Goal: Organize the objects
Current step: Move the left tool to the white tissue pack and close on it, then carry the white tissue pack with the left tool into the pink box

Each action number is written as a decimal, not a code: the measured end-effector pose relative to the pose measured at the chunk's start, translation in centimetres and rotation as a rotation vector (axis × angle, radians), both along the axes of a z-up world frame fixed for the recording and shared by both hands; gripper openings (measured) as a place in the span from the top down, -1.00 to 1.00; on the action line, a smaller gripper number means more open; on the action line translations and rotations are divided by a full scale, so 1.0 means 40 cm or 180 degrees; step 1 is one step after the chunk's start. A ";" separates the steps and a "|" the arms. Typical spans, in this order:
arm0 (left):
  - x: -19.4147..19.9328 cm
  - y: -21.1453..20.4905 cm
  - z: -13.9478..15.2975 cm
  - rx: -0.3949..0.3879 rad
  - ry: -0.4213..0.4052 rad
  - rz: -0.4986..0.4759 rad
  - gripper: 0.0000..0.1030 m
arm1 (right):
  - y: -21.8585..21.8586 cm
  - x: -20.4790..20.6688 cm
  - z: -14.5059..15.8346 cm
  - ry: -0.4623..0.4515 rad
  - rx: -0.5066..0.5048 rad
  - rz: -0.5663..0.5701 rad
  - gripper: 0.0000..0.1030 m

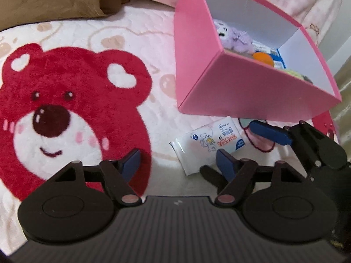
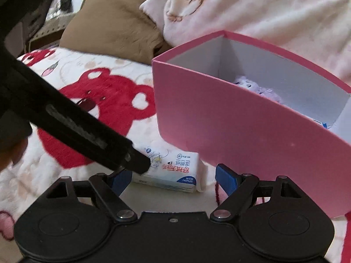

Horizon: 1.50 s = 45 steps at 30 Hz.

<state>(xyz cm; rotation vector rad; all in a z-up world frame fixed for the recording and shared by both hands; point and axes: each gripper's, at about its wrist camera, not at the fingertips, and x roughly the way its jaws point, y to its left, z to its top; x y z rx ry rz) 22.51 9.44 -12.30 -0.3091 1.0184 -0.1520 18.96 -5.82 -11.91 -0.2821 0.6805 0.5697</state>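
Note:
A white wipes pack (image 1: pixel 206 143) with blue and red print lies flat on the bear blanket, just in front of a pink box (image 1: pixel 241 87). It also shows in the right wrist view (image 2: pixel 173 171), beside the pink box (image 2: pixel 241 131). The box holds a purple plush (image 1: pixel 235 36), an orange ball (image 1: pixel 263 58) and other items. My left gripper (image 1: pixel 177 164) is open, its fingers low over the blanket with the pack near the right finger. My right gripper (image 2: pixel 173 180) is open around the pack's near end. One right finger (image 1: pixel 271 132) shows in the left view.
A blanket with a big red bear (image 1: pixel 65 109) covers the bed. A brown pillow (image 2: pixel 114 28) and a pale pink quilt (image 2: pixel 263 11) lie behind the box. The left gripper's black body (image 2: pixel 72 122) crosses the right wrist view.

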 end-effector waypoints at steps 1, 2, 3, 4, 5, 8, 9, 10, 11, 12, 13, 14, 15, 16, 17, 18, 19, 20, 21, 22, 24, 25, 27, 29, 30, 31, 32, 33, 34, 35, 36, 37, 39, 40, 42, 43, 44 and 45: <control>0.002 -0.003 -0.003 0.0010 -0.0014 0.0006 -0.31 | -0.001 0.000 -0.003 0.0041 0.0052 0.0007 -0.68; 0.002 -0.003 -0.003 -0.0008 -0.0036 0.0017 -0.21 | 0.000 0.002 -0.008 0.0092 0.0076 0.0032 -0.68; 0.003 -0.003 -0.002 -0.0054 -0.0061 0.0012 -0.12 | 0.003 0.004 -0.015 0.0132 0.0068 0.0058 -0.68; 0.004 -0.002 -0.001 -0.0117 -0.0078 -0.0003 0.03 | 0.006 0.006 -0.021 0.0160 0.0044 0.0070 -0.68; 0.005 0.000 0.000 -0.0217 -0.0075 -0.0016 0.15 | 0.009 0.010 -0.026 0.0181 0.0014 0.0060 -0.68; 0.014 0.000 -0.008 -0.0352 -0.0014 -0.0045 0.23 | 0.006 0.026 -0.041 0.0294 0.0020 0.0018 -0.68; 0.016 -0.004 -0.007 -0.0310 -0.0036 -0.0071 0.24 | 0.003 0.026 -0.041 0.0296 0.0032 0.0003 -0.67; 0.017 -0.009 -0.007 -0.0276 -0.0064 -0.0089 0.24 | 0.003 0.026 -0.041 0.0292 0.0010 -0.0006 -0.64; 0.017 -0.014 -0.007 -0.0268 -0.0084 -0.0095 0.25 | 0.005 0.023 -0.038 0.0281 -0.0028 -0.0019 -0.59; 0.016 -0.017 -0.006 -0.0279 -0.0088 -0.0100 0.25 | 0.005 0.021 -0.035 0.0277 -0.0051 -0.0024 -0.58; 0.016 -0.020 -0.005 -0.0287 -0.0094 -0.0115 0.25 | 0.005 0.019 -0.032 0.0273 -0.0070 -0.0029 -0.55; 0.015 -0.022 -0.005 -0.0293 -0.0103 -0.0127 0.25 | 0.003 0.015 -0.028 0.0270 -0.0086 -0.0034 -0.55; 0.016 -0.024 -0.003 -0.0304 -0.0101 -0.0138 0.25 | 0.002 0.011 -0.024 0.0268 -0.0104 -0.0031 -0.54; 0.014 -0.026 -0.002 -0.0323 -0.0091 -0.0141 0.25 | 0.001 0.005 -0.020 0.0261 -0.0127 -0.0024 -0.54; 0.012 -0.028 0.000 -0.0349 -0.0073 -0.0136 0.25 | -0.001 -0.001 -0.016 0.0259 -0.0147 -0.0016 -0.54; 0.009 -0.028 0.002 -0.0371 -0.0058 -0.0137 0.25 | -0.004 -0.007 -0.011 0.0264 -0.0147 -0.0013 -0.54; 0.006 -0.030 0.006 -0.0383 -0.0054 -0.0143 0.25 | -0.005 -0.016 -0.006 0.0270 -0.0141 -0.0014 -0.54; 0.001 -0.030 0.009 -0.0392 -0.0055 -0.0148 0.25 | -0.007 -0.023 0.000 0.0281 -0.0137 -0.0013 -0.57; -0.006 -0.031 0.014 -0.0402 -0.0057 -0.0154 0.25 | -0.013 -0.026 0.009 0.0286 -0.0137 -0.0003 -0.58; -0.013 -0.032 0.019 -0.0416 -0.0054 -0.0158 0.25 | -0.013 -0.035 0.016 0.0279 -0.0138 0.0007 -0.61; -0.029 -0.034 0.030 -0.0454 -0.0055 -0.0202 0.25 | -0.020 -0.052 0.034 0.0250 -0.0104 0.0015 -0.66; -0.035 -0.033 0.033 -0.0481 -0.0056 -0.0207 0.25 | -0.026 -0.058 0.042 0.0248 -0.0067 0.0012 -0.67; -0.049 -0.030 0.040 -0.0532 -0.0041 -0.0206 0.25 | -0.032 -0.065 0.057 0.0293 0.0004 0.0024 -0.69; -0.064 -0.027 0.052 -0.0584 -0.0071 -0.0230 0.25 | -0.041 -0.079 0.073 0.0275 0.0049 0.0023 -0.69; -0.072 -0.024 0.060 -0.0606 -0.0088 -0.0236 0.25 | -0.046 -0.087 0.080 0.0268 0.0064 0.0038 -0.69; -0.077 -0.022 0.068 -0.0623 -0.0102 -0.0245 0.25 | -0.046 -0.092 0.088 0.0262 0.0073 0.0048 -0.69; -0.083 -0.021 0.077 -0.0642 -0.0114 -0.0257 0.25 | -0.050 -0.099 0.097 0.0250 0.0080 0.0053 -0.69; -0.088 -0.021 0.085 -0.0662 -0.0125 -0.0267 0.25 | -0.052 -0.109 0.105 0.0238 0.0089 0.0053 -0.69; -0.093 -0.020 0.093 -0.0691 -0.0133 -0.0259 0.25 | -0.055 -0.112 0.115 0.0229 0.0101 0.0062 -0.69; -0.097 -0.018 0.099 -0.0734 -0.0136 -0.0236 0.25 | -0.054 -0.114 0.123 0.0224 0.0106 0.0080 -0.66; -0.101 -0.018 0.105 -0.0765 -0.0148 -0.0221 0.25 | -0.059 -0.124 0.132 0.0208 0.0120 0.0099 -0.62; -0.104 -0.018 0.111 -0.0741 -0.0158 -0.0229 0.25 | -0.069 -0.128 0.144 0.0185 0.0139 0.0116 -0.48; -0.111 -0.025 0.123 -0.0702 -0.0185 -0.0240 0.25 | -0.076 -0.113 0.164 0.0175 0.0199 0.0133 -0.37; -0.112 -0.030 0.128 -0.0728 -0.0185 -0.0267 0.25 | -0.088 -0.124 0.174 0.0143 0.0219 0.0106 -0.34; -0.119 -0.046 0.145 -0.0731 -0.0217 -0.0279 0.25 | -0.109 -0.133 0.192 0.0114 0.0238 0.0097 -0.31; -0.123 -0.054 0.156 -0.0703 -0.0252 -0.0301 0.25 | -0.116 -0.137 0.198 0.0087 0.0235 0.0096 -0.29; -0.128 -0.066 0.172 -0.0656 -0.0312 -0.0347 0.25 | -0.128 -0.147 0.207 0.0061 0.0227 0.0097 -0.26; -0.132 -0.075 0.183 -0.0631 -0.0359 -0.0369 0.25 | -0.136 -0.153 0.214 0.0033 0.0212 0.0095 -0.25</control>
